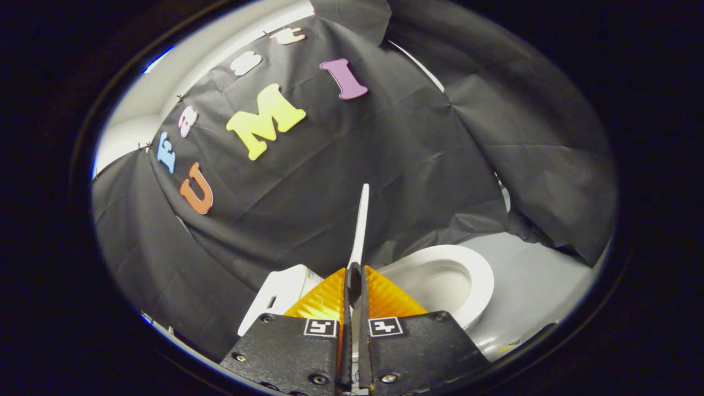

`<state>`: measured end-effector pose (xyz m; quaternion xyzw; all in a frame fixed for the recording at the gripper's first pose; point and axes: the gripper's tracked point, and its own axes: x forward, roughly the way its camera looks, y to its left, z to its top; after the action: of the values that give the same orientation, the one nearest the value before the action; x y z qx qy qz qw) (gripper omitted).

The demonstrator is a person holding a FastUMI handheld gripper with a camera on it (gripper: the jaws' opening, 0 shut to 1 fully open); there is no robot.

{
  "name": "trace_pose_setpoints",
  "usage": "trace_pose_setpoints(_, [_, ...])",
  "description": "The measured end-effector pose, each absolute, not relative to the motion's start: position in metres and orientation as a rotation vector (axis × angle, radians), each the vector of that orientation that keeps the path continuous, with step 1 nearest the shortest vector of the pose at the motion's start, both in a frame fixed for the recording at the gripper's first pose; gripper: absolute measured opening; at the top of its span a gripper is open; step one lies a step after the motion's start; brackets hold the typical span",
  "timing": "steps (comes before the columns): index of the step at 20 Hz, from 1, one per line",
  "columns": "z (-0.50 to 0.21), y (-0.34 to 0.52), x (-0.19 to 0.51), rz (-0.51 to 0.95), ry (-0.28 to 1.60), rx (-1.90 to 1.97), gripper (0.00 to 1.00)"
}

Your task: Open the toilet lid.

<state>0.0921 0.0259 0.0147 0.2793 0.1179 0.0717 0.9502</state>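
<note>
The gripper (355,275) carries two flat, textured black plates (286,349), each fixed with round screws (267,318) at its corners (several catch the light). A small square black-and-white marker (320,328) sits on each plate. Ahead, the ribbed fingers (324,300) taper together.
</note>
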Motion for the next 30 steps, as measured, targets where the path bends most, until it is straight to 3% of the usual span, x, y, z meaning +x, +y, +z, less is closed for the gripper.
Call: trace_pose_setpoints(30, [0.073,0.194,0.087,0.239,0.145,0.243,0.08])
